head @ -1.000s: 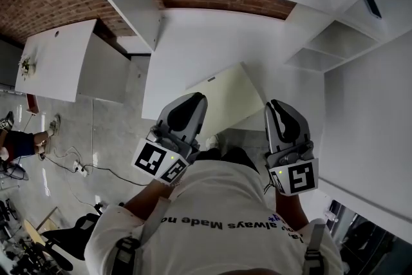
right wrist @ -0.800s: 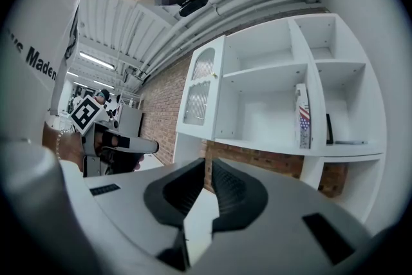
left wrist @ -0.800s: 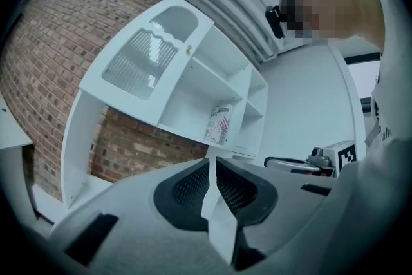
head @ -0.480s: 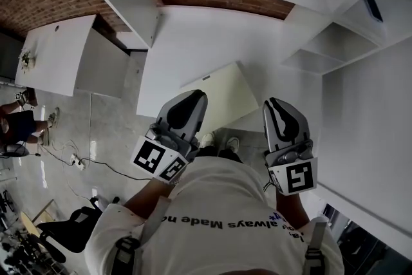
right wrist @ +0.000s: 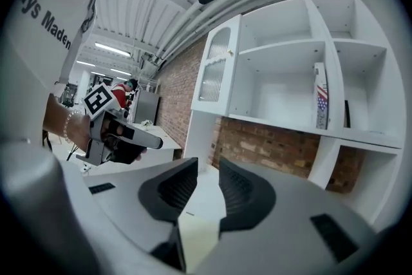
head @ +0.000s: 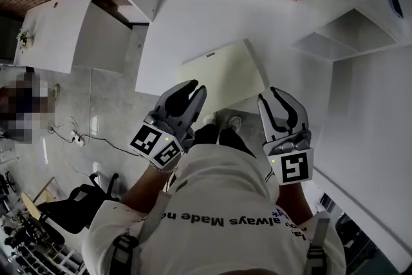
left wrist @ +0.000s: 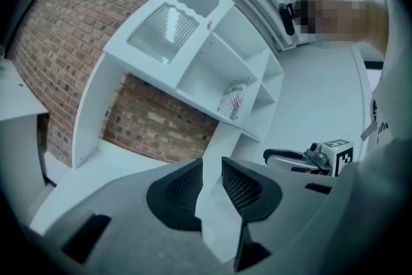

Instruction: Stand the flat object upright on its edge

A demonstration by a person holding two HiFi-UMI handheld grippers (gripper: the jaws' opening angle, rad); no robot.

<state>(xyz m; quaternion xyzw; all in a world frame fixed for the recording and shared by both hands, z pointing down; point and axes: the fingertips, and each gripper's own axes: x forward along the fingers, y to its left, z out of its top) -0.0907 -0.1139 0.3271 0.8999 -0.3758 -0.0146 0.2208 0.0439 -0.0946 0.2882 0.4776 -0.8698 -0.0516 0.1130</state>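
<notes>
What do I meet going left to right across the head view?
In order: side table, left gripper, board, right gripper, shelves. Both grippers' jaws have just been opening, with nothing between them.

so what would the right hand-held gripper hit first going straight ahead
Probably the pale yellow flat board on the white table; the right hand-held gripper's jaws, just opening, hold nothing. Depth unclear.

Person wears a white T-shirt (head: 219, 193) with dark lettering and grey shoulder straps (head: 123, 253); grey-black left gripper (head: 196, 87) and right gripper (head: 270, 94) bear black-and-white marker cubes (head: 156, 144).
</notes>
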